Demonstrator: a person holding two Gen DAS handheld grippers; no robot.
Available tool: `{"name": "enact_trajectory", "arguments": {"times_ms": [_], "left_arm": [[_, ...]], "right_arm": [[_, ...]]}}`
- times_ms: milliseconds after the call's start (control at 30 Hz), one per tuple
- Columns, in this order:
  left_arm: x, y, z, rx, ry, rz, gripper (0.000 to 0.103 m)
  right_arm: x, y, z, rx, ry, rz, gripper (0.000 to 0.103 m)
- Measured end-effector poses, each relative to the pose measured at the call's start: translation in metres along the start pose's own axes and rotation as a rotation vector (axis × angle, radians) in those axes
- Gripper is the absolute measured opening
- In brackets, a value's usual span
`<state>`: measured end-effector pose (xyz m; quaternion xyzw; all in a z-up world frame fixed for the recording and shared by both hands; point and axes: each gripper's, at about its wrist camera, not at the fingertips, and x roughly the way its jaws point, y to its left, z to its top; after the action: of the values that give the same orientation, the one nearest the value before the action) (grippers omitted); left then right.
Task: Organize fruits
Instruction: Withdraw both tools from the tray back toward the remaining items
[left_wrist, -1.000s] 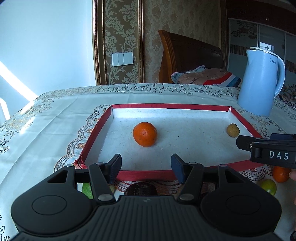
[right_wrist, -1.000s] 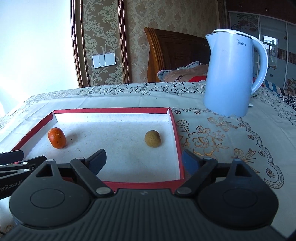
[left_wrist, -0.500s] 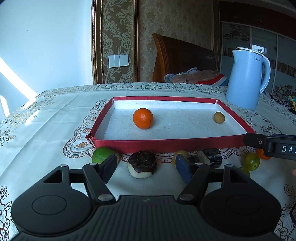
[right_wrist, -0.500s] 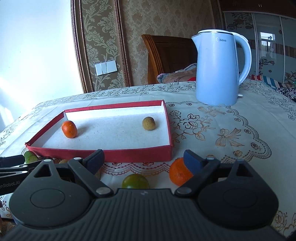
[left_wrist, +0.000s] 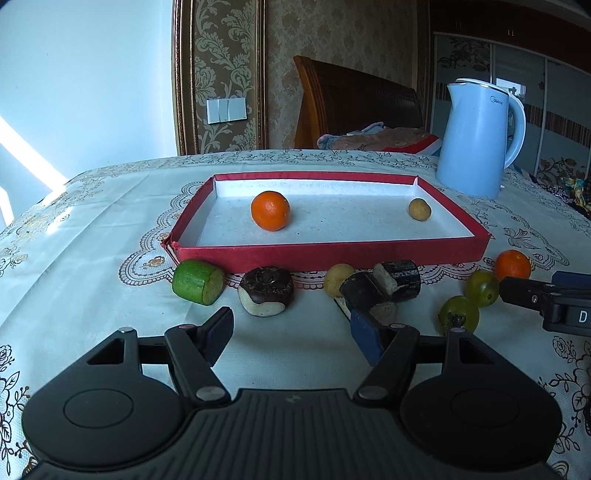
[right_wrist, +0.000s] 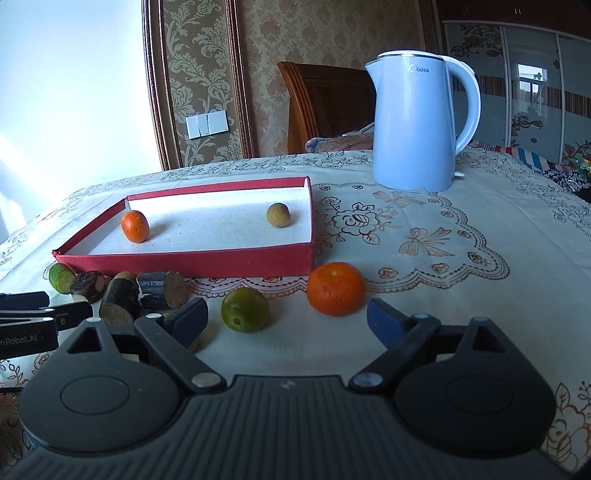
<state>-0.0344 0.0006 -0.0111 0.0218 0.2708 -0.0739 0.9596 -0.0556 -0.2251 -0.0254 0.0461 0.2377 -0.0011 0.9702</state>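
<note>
The tray (left_wrist: 332, 254) is red outside and white inside, holding an orange (left_wrist: 270, 210) tangerine and a tan ball (left_wrist: 419, 209). The kettle (right_wrist: 417, 125) is pale blue; the tablecloth (right_wrist: 424, 236) is cream with brown floral lace print.

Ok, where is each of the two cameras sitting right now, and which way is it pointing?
Left wrist: on the left gripper, low over the table, facing the red tray; its own open fingers and the right gripper's tip show at the right edge.
Right wrist: on the right gripper, further right, facing the loose orange and kettle; its open fingers show, the left gripper at the left edge.
Shared: tray, kettle, fruit row.
</note>
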Motion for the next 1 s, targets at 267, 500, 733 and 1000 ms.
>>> {"name": "enact_trajectory", "arguments": {"times_ms": [267,500,733,1000], "left_arm": [[0.000,-0.001,-0.003,-0.005,0.013,0.000,0.070],[0.003,0.000,-0.003,-0.016,0.027,0.002,0.070],[0.004,-0.002,-0.004,-0.001,0.032,0.012,0.070],[0.002,0.002,-0.004,-0.018,0.034,0.002,0.070]], "right_arm": [[-0.007,-0.007,-0.009,0.008,0.021,0.006,0.092],[0.000,-0.010,-0.009,0.025,0.058,0.026,0.092],[0.004,-0.014,-0.001,0.025,0.051,-0.002,0.090],[0.019,-0.024,0.012,0.000,0.068,-0.097,0.090]]}}
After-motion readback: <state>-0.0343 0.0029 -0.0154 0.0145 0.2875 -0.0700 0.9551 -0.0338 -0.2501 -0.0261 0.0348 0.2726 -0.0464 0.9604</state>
